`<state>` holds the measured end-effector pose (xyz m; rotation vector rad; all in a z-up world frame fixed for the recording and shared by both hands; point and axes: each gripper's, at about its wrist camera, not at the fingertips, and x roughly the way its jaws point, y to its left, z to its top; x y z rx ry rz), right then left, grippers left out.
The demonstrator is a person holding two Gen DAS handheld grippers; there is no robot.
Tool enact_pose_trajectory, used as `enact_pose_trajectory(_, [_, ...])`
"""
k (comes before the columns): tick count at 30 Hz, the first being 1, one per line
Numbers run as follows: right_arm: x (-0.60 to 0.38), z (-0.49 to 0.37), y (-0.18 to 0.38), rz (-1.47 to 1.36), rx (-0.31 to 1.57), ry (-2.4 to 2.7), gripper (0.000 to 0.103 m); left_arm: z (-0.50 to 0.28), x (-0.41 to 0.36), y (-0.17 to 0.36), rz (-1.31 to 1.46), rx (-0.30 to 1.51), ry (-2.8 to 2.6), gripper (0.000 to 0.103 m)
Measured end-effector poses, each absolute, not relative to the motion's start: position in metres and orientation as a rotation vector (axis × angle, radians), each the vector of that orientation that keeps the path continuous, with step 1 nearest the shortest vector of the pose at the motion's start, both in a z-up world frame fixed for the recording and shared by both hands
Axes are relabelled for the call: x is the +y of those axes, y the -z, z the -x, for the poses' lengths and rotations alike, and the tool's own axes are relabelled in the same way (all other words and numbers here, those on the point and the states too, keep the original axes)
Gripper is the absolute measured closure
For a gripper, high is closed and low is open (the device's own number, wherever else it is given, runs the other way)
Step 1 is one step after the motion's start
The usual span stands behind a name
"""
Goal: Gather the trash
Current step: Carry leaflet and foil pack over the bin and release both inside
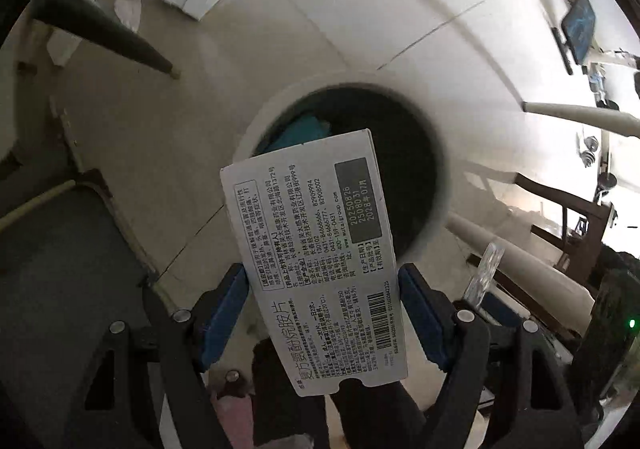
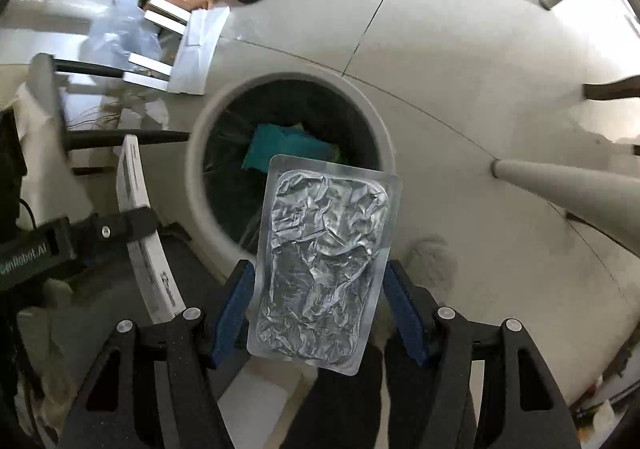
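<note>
L fingers (image 1: pixel 224 313) pinching med box (image 1: pixel 316 261), R fingers (image 2: pixel 236 309) blister pack (image 2: pixel 324 261), both tilted over bin (image 2: pixel 384 137).

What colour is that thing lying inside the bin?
Teal, clearest in the right wrist view.

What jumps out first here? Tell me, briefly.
The flattened white medicine box, covered in printed text, sits between the left gripper fingers. A crinkled silver blister pack sits between the right gripper fingers. Both hang above the round white trash bin, which already holds something teal.
</note>
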<state>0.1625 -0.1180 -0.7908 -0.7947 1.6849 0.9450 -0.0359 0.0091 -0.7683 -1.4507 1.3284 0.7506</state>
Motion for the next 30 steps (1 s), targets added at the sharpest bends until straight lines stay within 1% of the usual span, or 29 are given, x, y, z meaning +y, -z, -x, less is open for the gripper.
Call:
enact_pose_trajectory(1, [-0.11, -0.161, 0.808, 0.783, 1.696, -0.955, 0.034, 0.039, 0.01, 0.778, 1.46, 1.326, -0.75, 0.008])
enact_pose_trajectory(2, [-0.105, -0.16, 0.821, 0.776, 1.712, -0.969, 0.032, 0.041, 0.01, 0.784, 1.459, 1.332, -0.759, 0.0])
enact_pose_trajectory(3, [-0.102, -0.158, 0.83, 0.782, 1.722, -0.98, 0.018, 0.044, 0.009, 0.788, 1.445, 1.334, -0.775, 0.0])
enact_pose_trajectory(4, [-0.101, -0.157, 0.837, 0.794, 1.718, -0.99, 0.0, 0.046, 0.008, 0.788, 1.429, 1.337, -0.79, 0.0])
enact_pose_trajectory(8, [-0.095, -0.147, 0.84, 0.881, 1.634, -1.006, 0.0, 0.054, -0.001, 0.779, 1.334, 1.355, -0.888, 0.0])
enact_pose_trajectory(11, [-0.099, -0.143, 0.825, 0.949, 1.553, -0.967, 0.0, 0.056, -0.015, 0.759, 1.21, 1.41, -0.974, 0.0])
enact_pose_trajectory(16, [-0.107, -0.137, 0.793, 1.013, 1.437, -0.895, 0.0, 0.06, -0.033, 0.717, 1.138, 1.421, -1.034, 0.0])
enact_pose_trajectory(26, [-0.125, -0.139, 0.704, 0.99, 1.406, -0.893, 0.0, 0.064, -0.044, 0.622, 1.074, 1.402, -1.076, 0.0])
enact_pose_trajectory(30, [-0.133, -0.138, 0.659, 0.98, 1.393, -0.903, 0.0, 0.068, -0.052, 0.589, 1.061, 1.392, -1.081, 0.0])
